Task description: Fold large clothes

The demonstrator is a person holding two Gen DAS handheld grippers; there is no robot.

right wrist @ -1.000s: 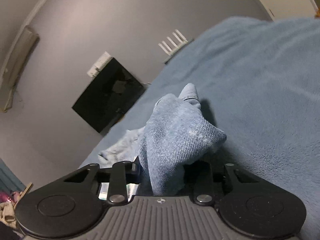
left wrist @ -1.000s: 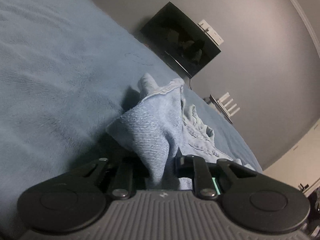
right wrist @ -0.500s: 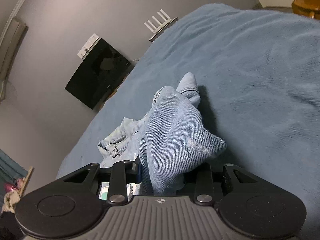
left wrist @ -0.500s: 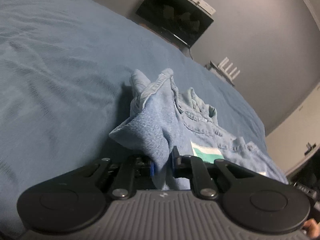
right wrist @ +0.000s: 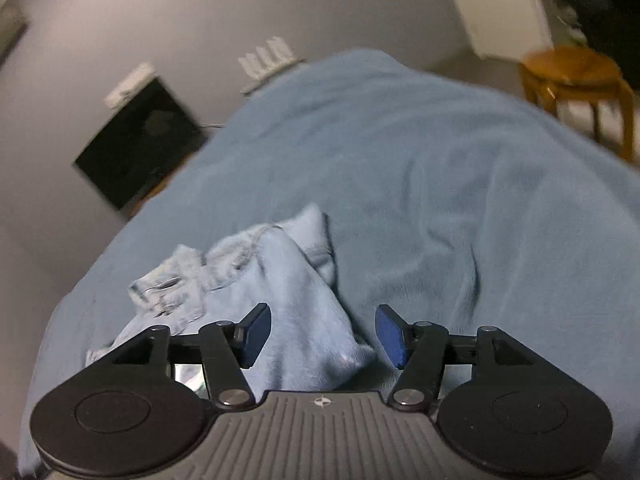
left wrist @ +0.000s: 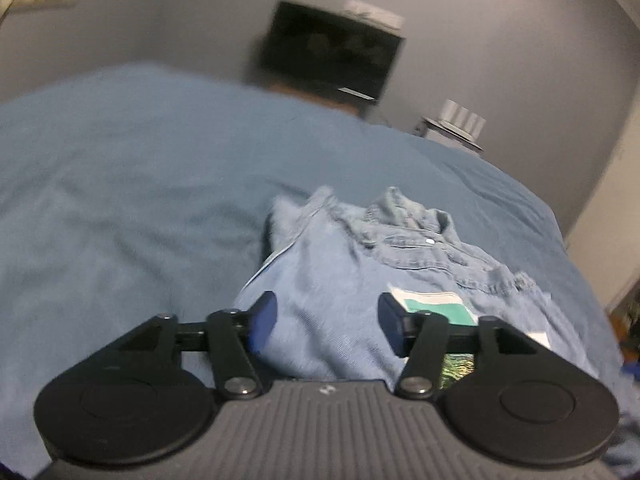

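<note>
At the bottom of both views you see the ribbed grey housing and round black pivots of your tools. Your left tongs [left wrist: 327, 327] have just been opening: the flat blue pads [left wrist: 264, 320] stand apart, with soft, faded denim lying between them but clear of both pads. Your right tongs [right wrist: 323, 334] have likewise just been opening, and a rumpled fold of the same cloth rises in the gap without being pinched.

The denim garment [left wrist: 360, 264] lies in the lower centre of the left view, a pale blue woven piece with stitched seams, a small bright snap and a crumpled collar toward its far end. A white and teal label [left wrist: 434, 302] shows flat on it at lower right. In the right view the garment [right wrist: 280, 280] bunches into a peaked heap at lower centre.

Under it spreads the bed [left wrist: 120, 200], covered in a fuzzy, softly creased blue blanket. Beyond, against the smooth grey wall, a dark glossy rectangular screen [left wrist: 330, 50] sits at upper centre. A round wooden stool [right wrist: 576, 80] stands at upper right of the right view.
</note>
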